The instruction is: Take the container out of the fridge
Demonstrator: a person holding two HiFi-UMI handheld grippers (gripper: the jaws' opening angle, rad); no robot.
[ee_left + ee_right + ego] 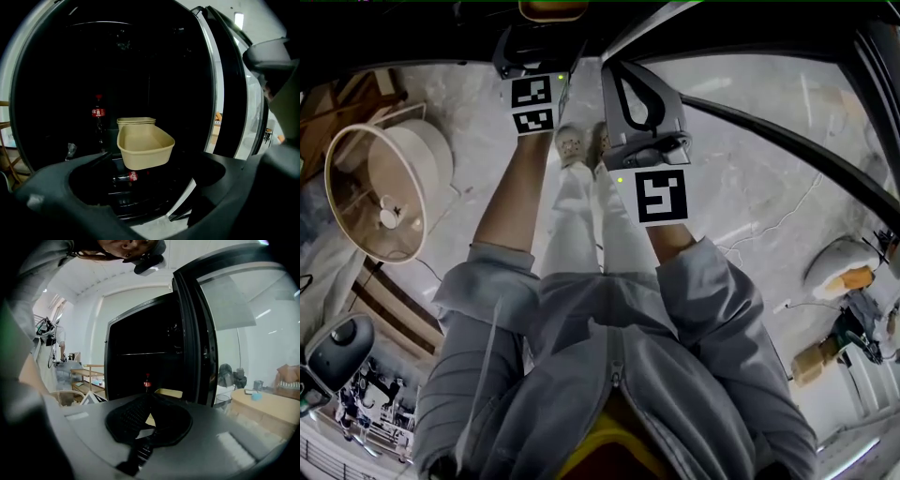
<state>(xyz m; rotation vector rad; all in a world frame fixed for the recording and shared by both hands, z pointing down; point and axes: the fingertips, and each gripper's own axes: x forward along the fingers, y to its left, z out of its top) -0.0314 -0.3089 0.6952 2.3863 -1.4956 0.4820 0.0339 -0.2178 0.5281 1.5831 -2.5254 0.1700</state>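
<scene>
The fridge stands open, its inside dark. A tan open container (144, 149) sits at the front of a shelf, with a second like one (136, 121) just behind it. My left gripper (154, 164) is open, its jaws spread wide below and short of the container, nothing between them. My right gripper (149, 401) is shut and empty, held further back; past its pads show the container's rim (168, 393) and a cola bottle (147, 380). In the head view only the grippers' marker cubes (532, 94) (662, 195) show; the jaws are hidden.
An upright cola bottle (98, 115) stands left of the containers and another (126, 177) lies on the shelf below. The fridge door (229, 84) hangs open at the right. A round wicker chair (380, 192) sits on the marble floor at the left.
</scene>
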